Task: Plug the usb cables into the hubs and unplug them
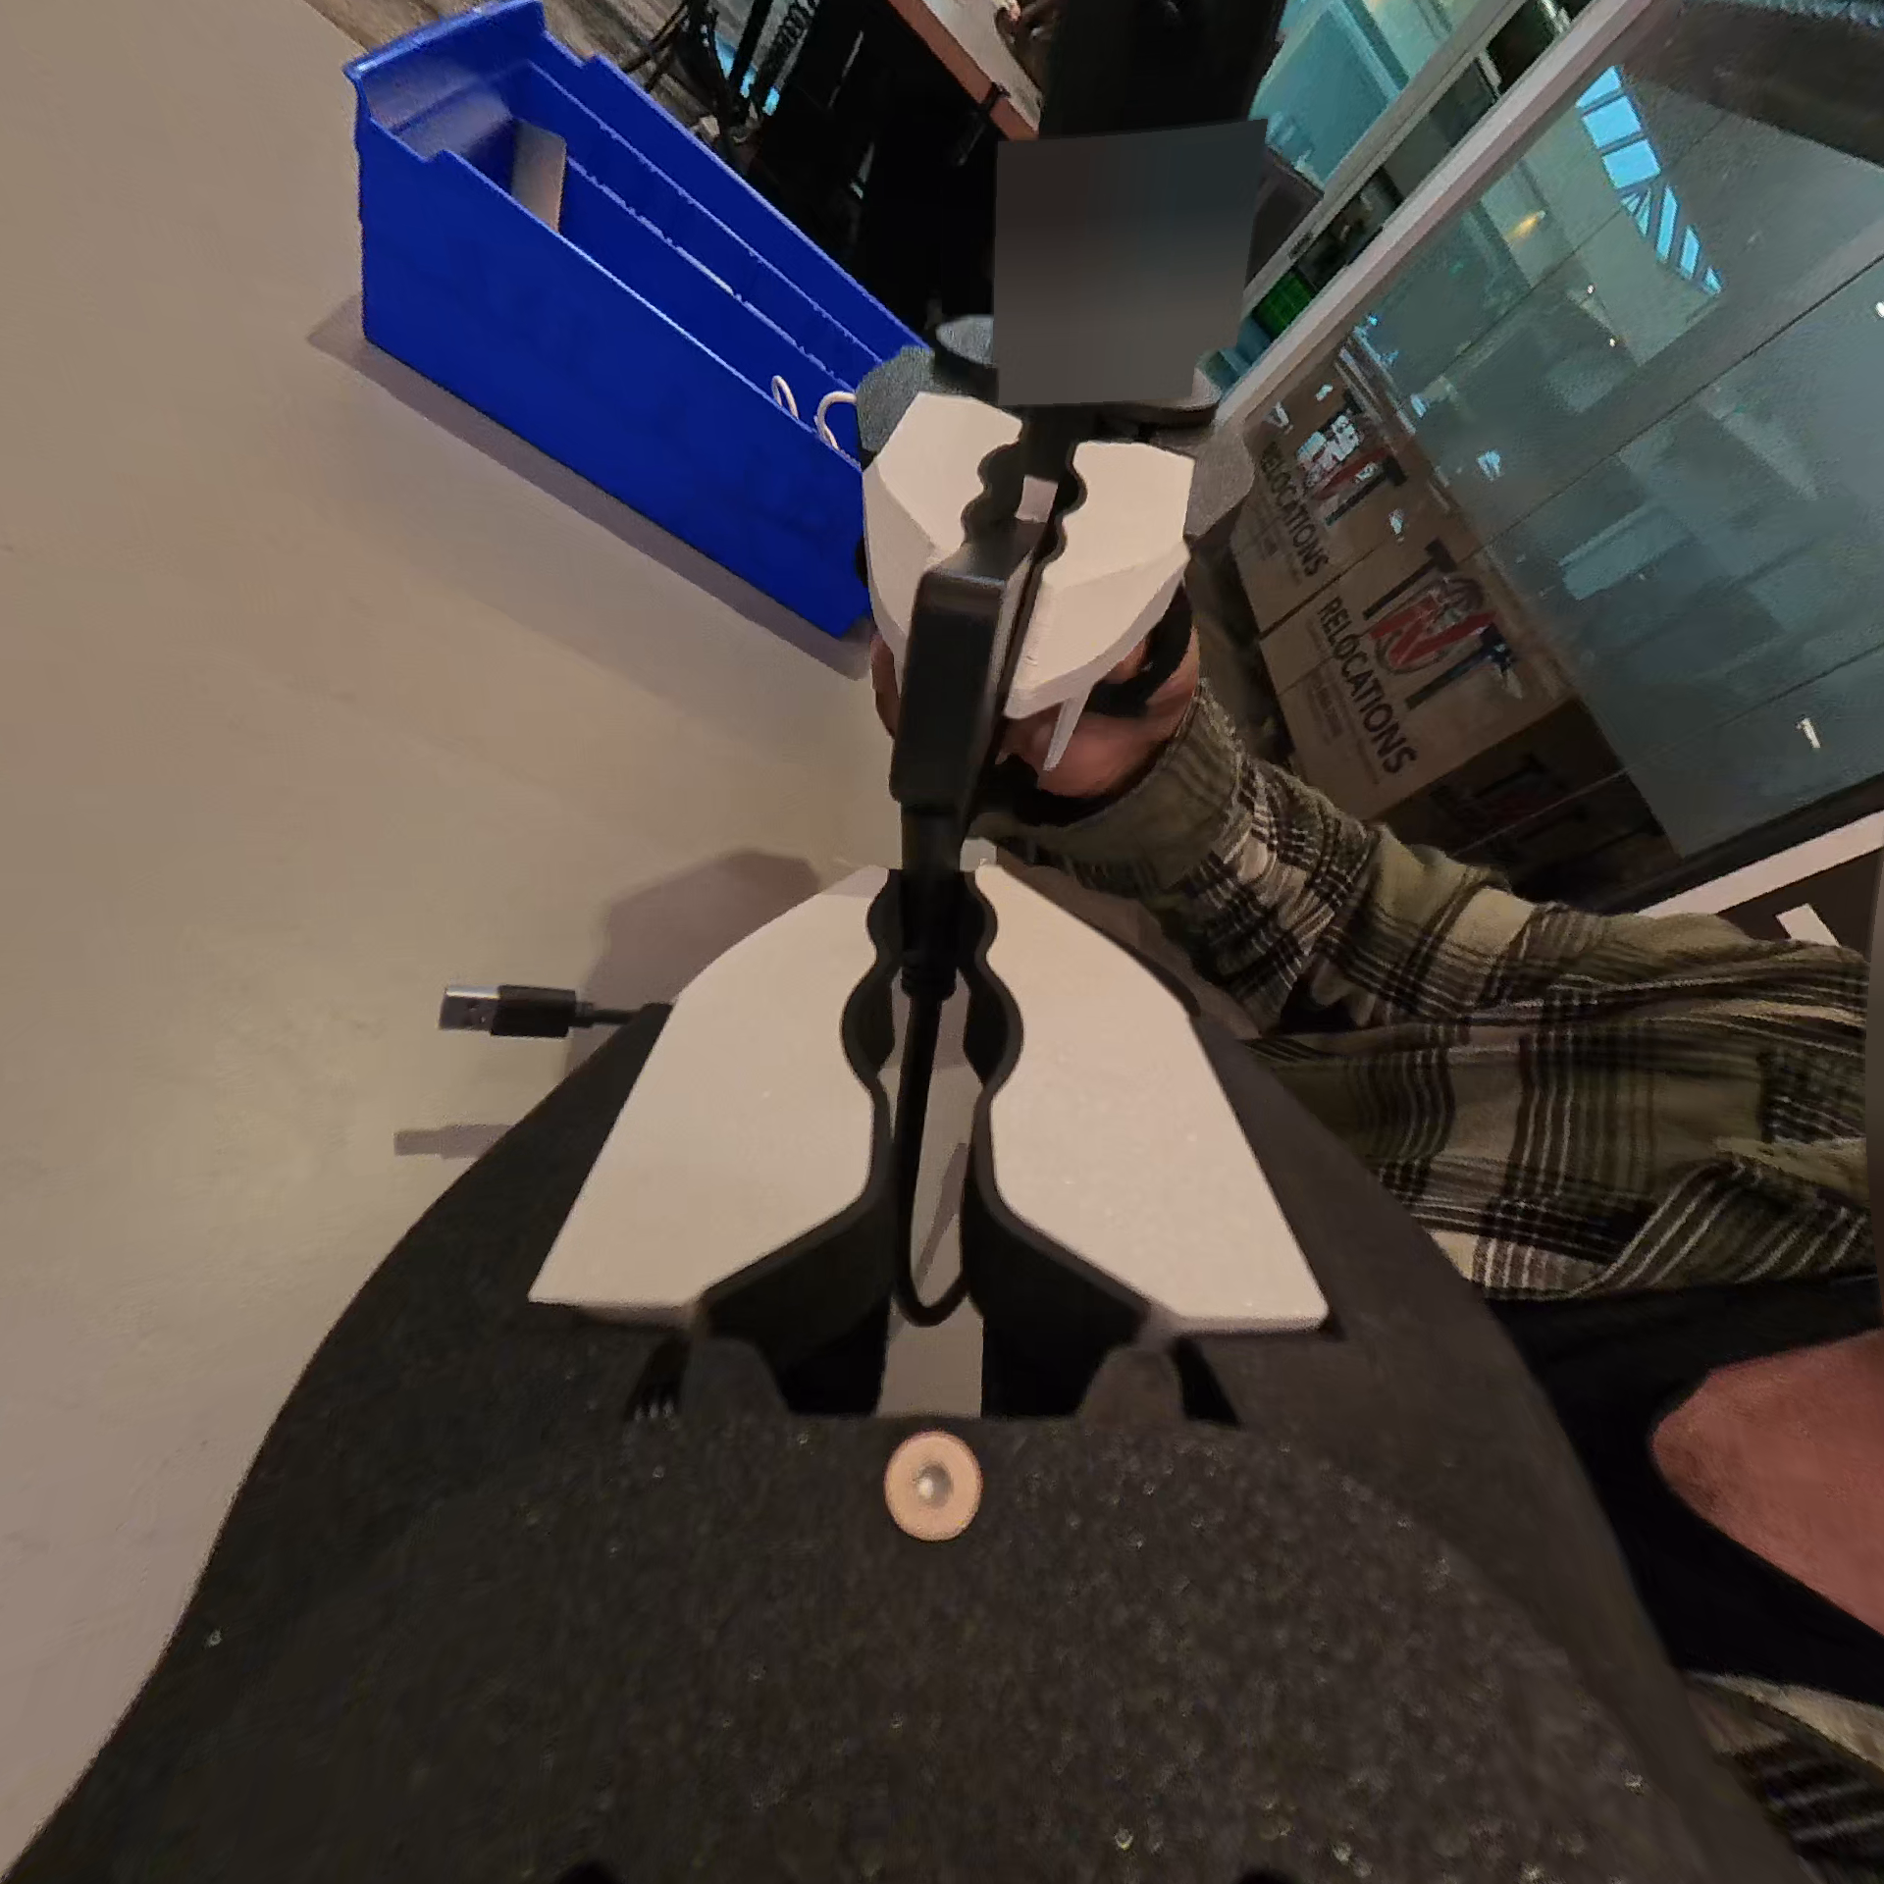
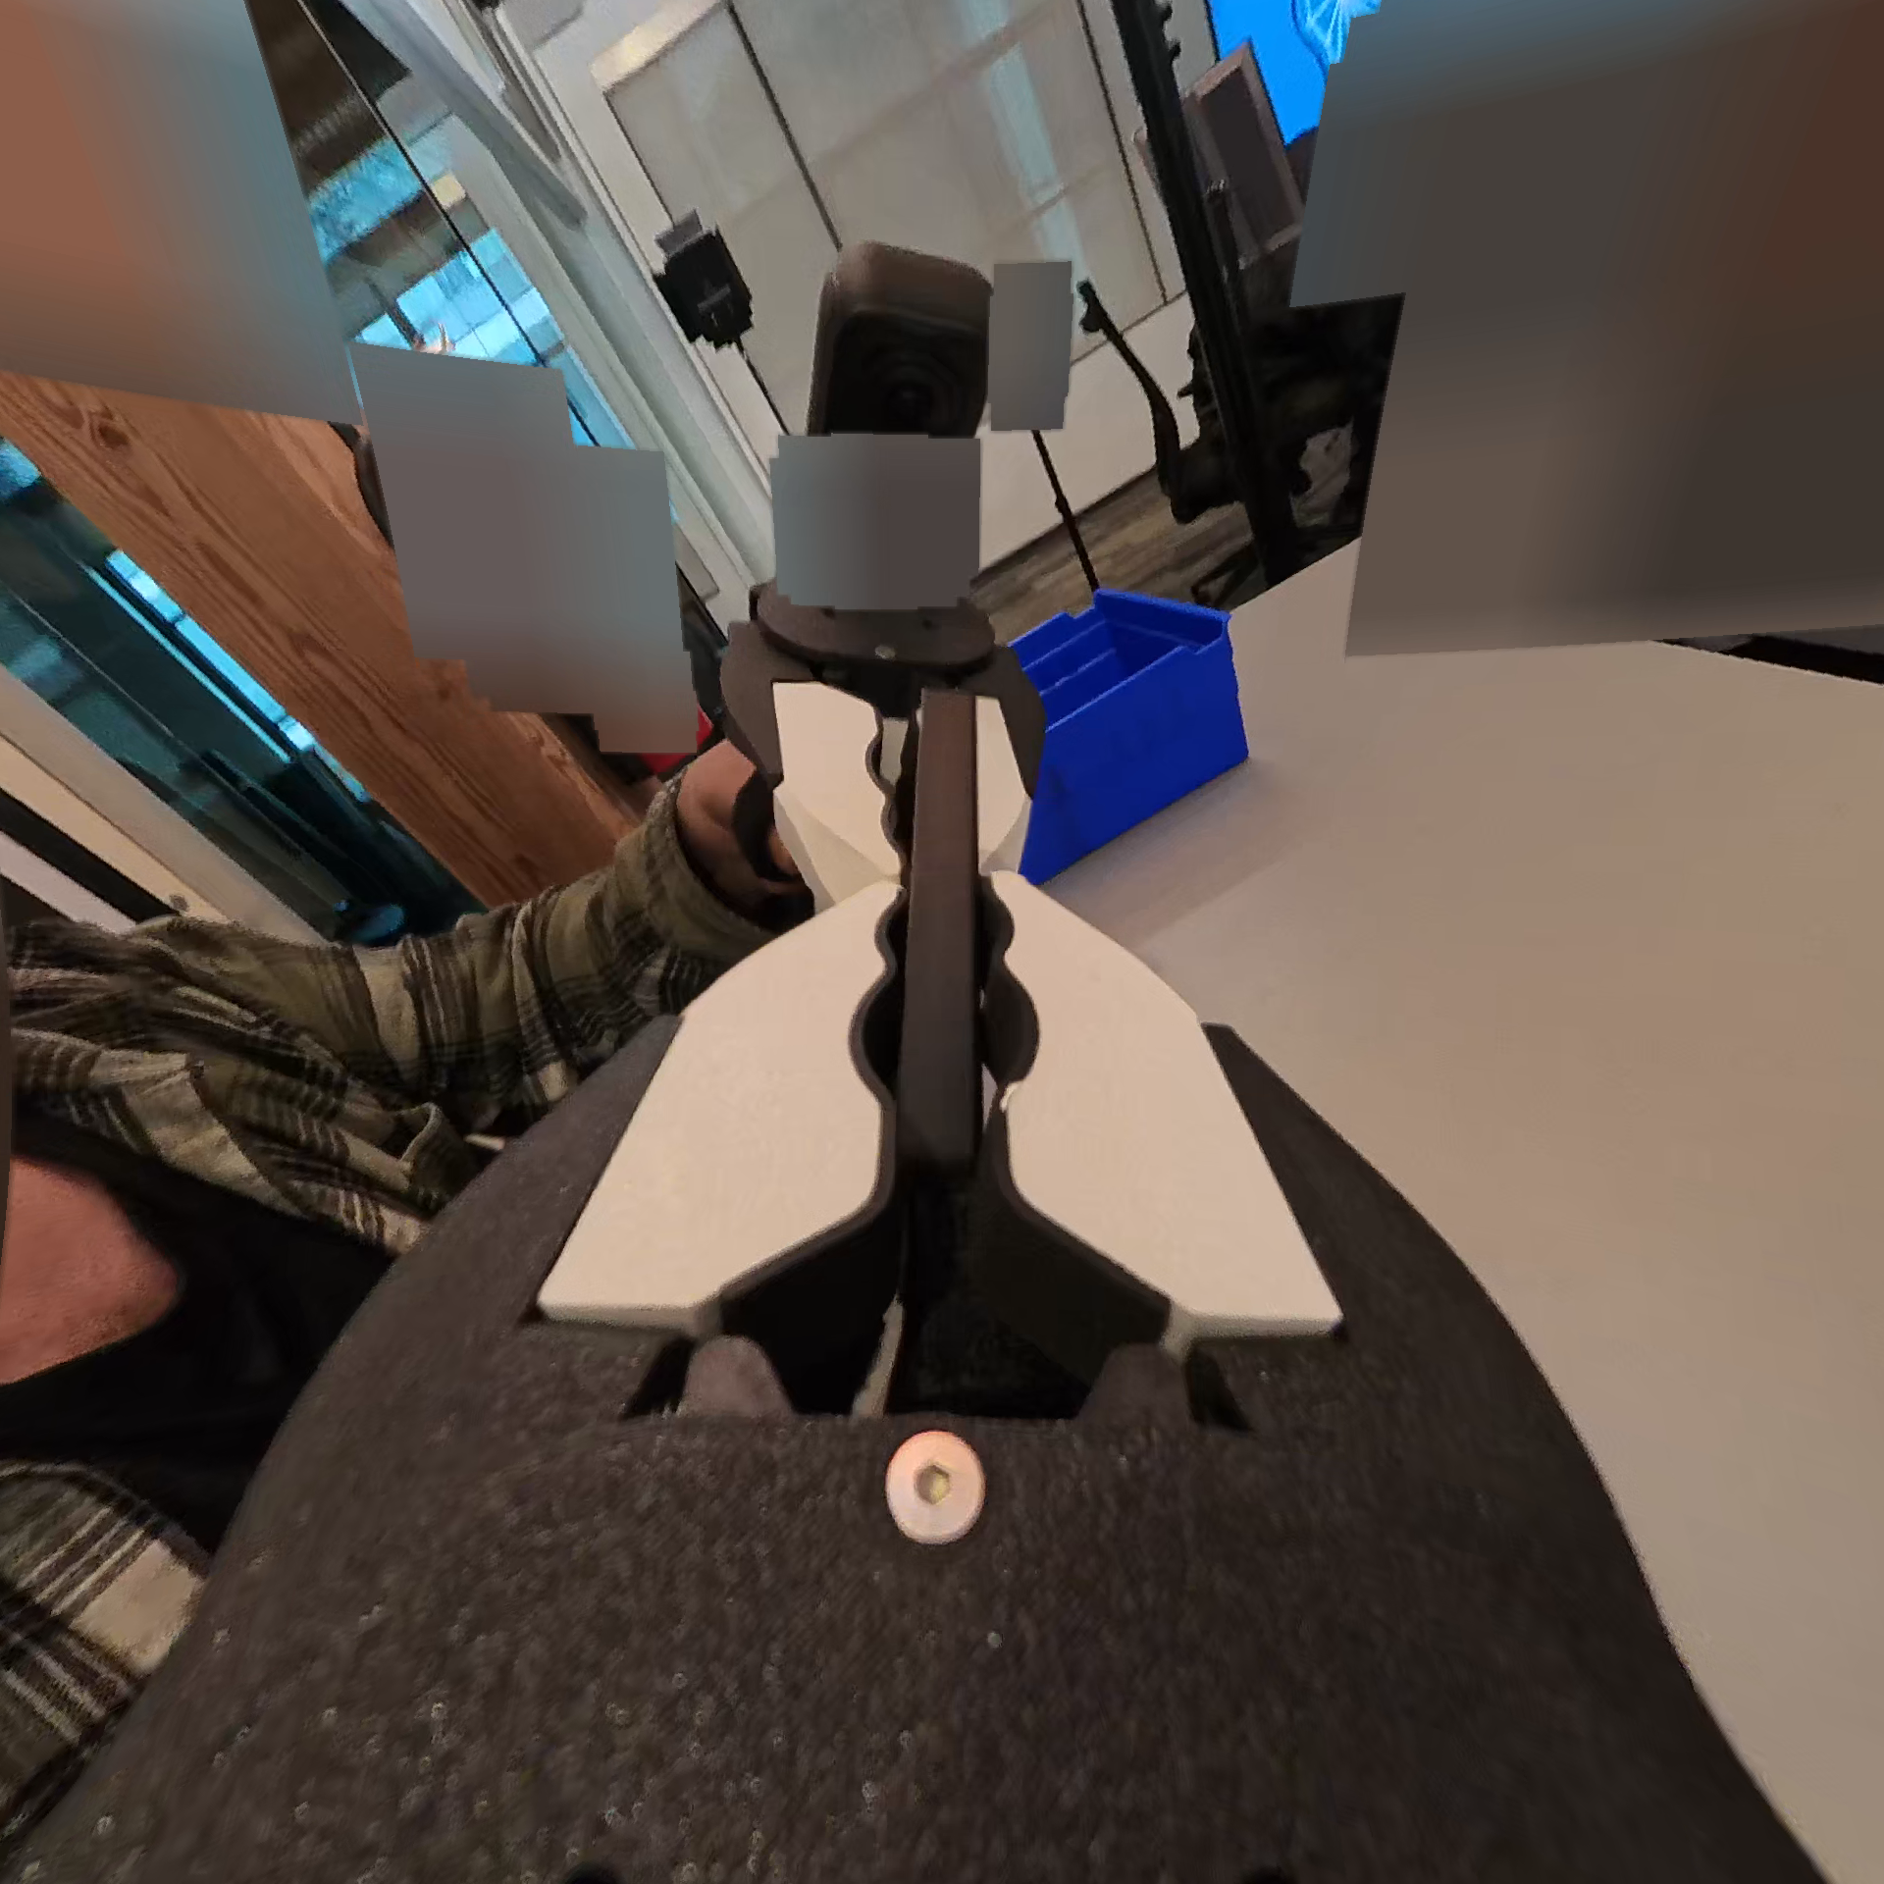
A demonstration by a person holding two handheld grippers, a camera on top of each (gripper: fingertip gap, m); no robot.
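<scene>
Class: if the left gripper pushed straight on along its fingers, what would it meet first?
Probably the black hub ahead of the left gripper, then the right gripper holding it; depth is unclear.

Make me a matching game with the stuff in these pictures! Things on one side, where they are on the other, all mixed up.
1 black hub
2 USB plug
3 white cables
4 black cable

A in the blue bin
B clamped in the left hand-held gripper
C loose, plugged into nothing
D clamped in the right hand-held gripper

Pairs: 1-D, 2-C, 3-A, 4-B
</scene>
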